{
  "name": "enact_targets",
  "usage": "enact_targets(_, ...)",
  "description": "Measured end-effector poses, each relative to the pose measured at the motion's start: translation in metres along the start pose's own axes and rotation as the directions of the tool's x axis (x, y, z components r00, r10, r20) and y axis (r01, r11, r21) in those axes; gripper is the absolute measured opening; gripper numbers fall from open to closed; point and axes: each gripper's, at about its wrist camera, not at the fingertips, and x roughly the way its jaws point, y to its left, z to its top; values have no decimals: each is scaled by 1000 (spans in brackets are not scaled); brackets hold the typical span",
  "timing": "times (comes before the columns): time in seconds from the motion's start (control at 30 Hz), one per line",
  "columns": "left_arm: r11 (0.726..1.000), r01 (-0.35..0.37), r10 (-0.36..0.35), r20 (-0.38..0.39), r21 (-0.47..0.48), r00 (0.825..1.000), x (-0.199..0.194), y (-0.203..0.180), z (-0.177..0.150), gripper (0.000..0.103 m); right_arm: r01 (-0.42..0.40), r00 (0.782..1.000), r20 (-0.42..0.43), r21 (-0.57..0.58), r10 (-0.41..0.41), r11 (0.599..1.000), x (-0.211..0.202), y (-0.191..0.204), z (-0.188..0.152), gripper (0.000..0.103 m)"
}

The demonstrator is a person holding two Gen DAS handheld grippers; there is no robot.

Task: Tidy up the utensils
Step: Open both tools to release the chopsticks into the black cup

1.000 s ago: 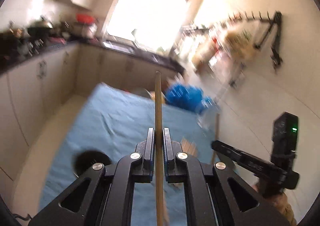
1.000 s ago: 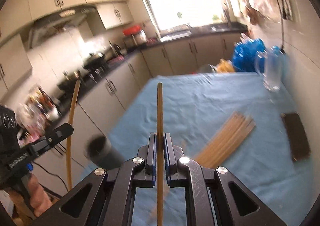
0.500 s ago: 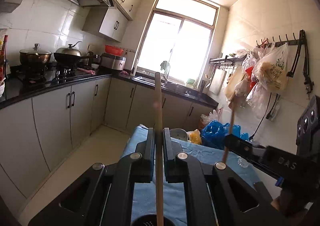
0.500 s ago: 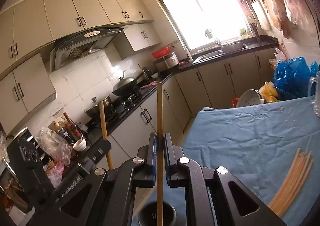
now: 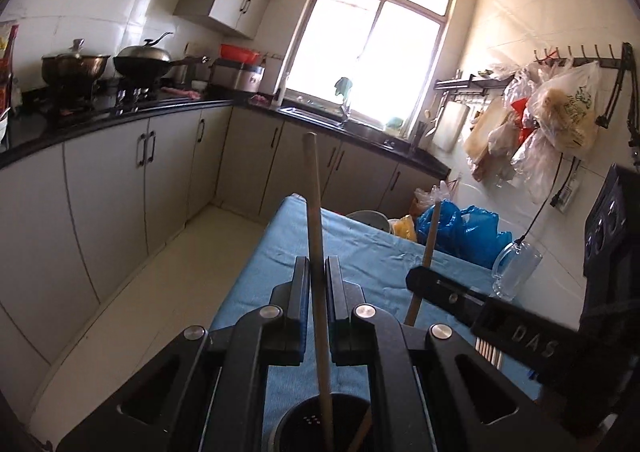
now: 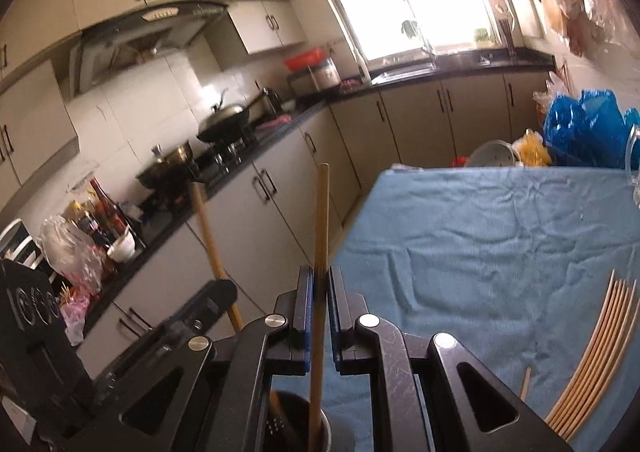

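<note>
Standing between tongs [image 5: 317,272], chopstick [image 5: 316,220], holder [image 5: 320,428] below

Tan wooden chopstick [image 5: 316,220] between black left gripper [image 5: 317,272] fingers; plain blue tablecloth [image 6: 480,236] ahead; black perforated holder [image 5: 320,426] below; pale tan chopsticks [image 6: 596,348] rightward.

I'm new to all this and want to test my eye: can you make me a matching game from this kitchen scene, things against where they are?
Things:
1. wok
2. loose chopsticks
3. plastic bags
4. black holder

Places:
A. hanging from wall hooks
B. lying on the blue cloth
C. on the stove
D. right below the grippers, chopstick tips inside

Pairs: 1-C, 2-B, 3-A, 4-D
</note>
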Motion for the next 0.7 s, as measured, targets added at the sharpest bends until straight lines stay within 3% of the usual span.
enact_targets(0.07,1000,-14,14,-2,1,1000,-4,1,0,8,-9,1000,-15,20,10,1000,3,-4,-2,10)
enact_targets(0.13,999,-36,36,0,5,999,-10,1,0,9,-9,1000,-22,27,10,1000,3,-5,-2,18)
enact_targets(0.2,999,-52,52,9,-1,999,-20,3,3,26,-5,1000,-16,27,5,1000,-1,-7,-2,29)
enact_targets(0.27,997,-76,77,32,-17,997,-34,6,4,34,-5,1000,-6,34,5,999,-7,-9,-1,34)
enact_targets(0.4,994,-104,105,49,-25,993,-59,6,7,34,2,1000,10,49,-2,999,-26,-19,0,39)
enact_targets(0.53,997,-65,67,51,-46,996,-87,-3,4,35,17,1000,19,78,-18,997,-53,-41,-4,41)
enact_targets(0.7,999,40,-40,22,-14,999,-112,-42,-15,46,129,991,14,119,-132,984,-97,-100,-25,51)
